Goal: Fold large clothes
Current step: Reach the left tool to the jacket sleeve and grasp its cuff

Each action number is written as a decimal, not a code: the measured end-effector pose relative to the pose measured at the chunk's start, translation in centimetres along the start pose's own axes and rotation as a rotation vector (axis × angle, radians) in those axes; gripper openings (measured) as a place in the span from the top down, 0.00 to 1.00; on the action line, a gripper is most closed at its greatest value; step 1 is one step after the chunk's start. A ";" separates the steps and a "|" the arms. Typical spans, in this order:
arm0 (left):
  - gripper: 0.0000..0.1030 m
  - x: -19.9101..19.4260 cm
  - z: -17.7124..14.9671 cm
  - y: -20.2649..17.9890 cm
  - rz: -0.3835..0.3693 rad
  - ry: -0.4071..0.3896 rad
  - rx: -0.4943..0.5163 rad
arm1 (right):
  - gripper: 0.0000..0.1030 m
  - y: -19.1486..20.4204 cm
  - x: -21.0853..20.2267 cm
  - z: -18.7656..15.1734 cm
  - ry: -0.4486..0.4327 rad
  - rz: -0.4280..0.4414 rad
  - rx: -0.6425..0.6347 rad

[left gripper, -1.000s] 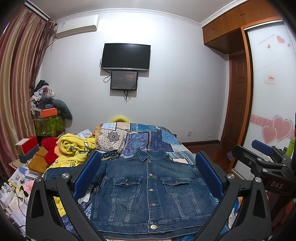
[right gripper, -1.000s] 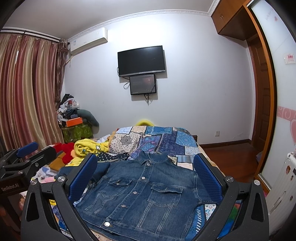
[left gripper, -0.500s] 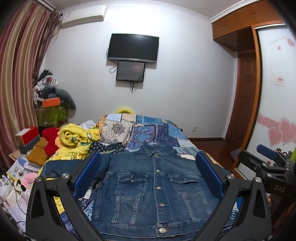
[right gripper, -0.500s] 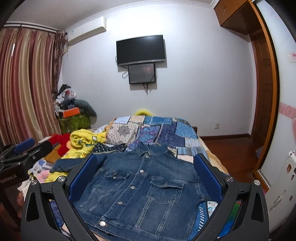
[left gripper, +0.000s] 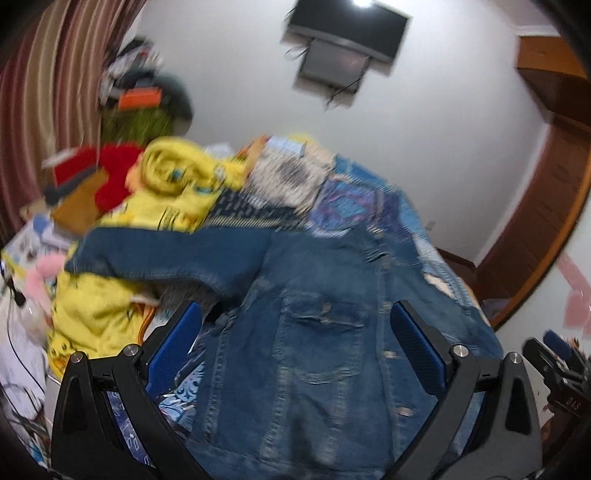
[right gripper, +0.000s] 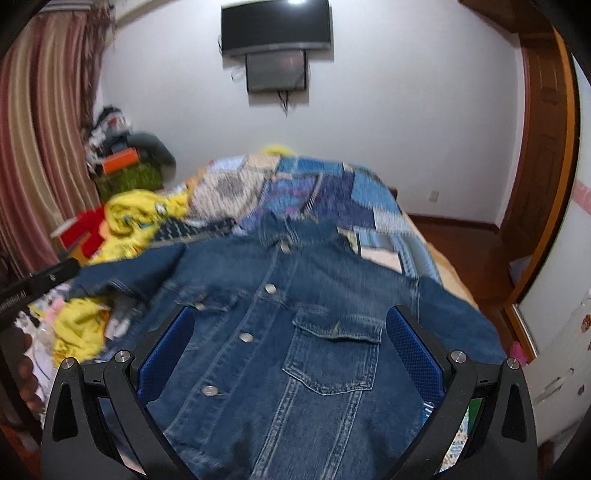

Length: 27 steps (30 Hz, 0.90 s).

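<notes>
A blue denim jacket [left gripper: 317, 332] lies front-up and buttoned on the bed, collar at the far end, also in the right wrist view [right gripper: 295, 332]. Its left sleeve [left gripper: 166, 254] stretches out sideways over the yellow bedding. My left gripper [left gripper: 295, 347] is open and empty, above the jacket's lower left part. My right gripper [right gripper: 290, 350] is open and empty, above the jacket's right chest pocket [right gripper: 332, 350]. The right gripper shows at the left view's right edge [left gripper: 561, 373]; the left gripper shows at the right view's left edge [right gripper: 33, 284].
A patchwork quilt [right gripper: 314, 192] covers the bed beyond the jacket. A yellow blanket [left gripper: 173, 184] and red items [left gripper: 114, 173] are piled at the left. A cluttered stand [right gripper: 125, 166], curtains [right gripper: 48, 147] and a wall TV [right gripper: 275, 26] stand behind. A wooden door [right gripper: 543, 147] is on the right.
Both grippers have tilted down and moved in closer over the jacket. The left one has also swung left toward the outstretched sleeve. Both stay open.
</notes>
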<state>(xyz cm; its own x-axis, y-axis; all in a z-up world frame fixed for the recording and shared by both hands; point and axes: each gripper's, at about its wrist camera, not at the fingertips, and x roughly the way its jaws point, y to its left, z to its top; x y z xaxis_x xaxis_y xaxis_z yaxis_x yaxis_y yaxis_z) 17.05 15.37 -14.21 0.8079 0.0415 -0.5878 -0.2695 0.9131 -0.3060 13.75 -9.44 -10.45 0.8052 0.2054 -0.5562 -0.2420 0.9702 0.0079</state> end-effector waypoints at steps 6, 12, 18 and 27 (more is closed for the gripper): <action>0.00 6.9 0.6 7.8 0.081 0.111 -0.111 | 0.00 -1.2 4.6 -0.3 0.089 -0.093 0.003; 0.01 12.5 0.5 14.7 0.041 0.234 -0.257 | 0.00 -2.0 8.5 0.1 0.122 -0.183 -0.030; 0.01 16.4 0.3 19.0 -0.149 0.285 -0.468 | 0.00 -3.1 12.1 0.4 0.221 -0.110 0.035; 0.01 17.9 2.0 21.9 -0.222 0.203 -0.635 | 0.00 -4.6 13.7 -0.2 0.305 -0.035 0.156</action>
<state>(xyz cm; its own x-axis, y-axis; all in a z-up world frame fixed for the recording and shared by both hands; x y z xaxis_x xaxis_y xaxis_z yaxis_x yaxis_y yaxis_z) 26.71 36.93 -29.91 0.7823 -0.2519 -0.5698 -0.4130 0.4749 -0.7771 25.80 -11.11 -18.31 0.6069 0.1468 -0.7811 -0.1124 0.9888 0.0986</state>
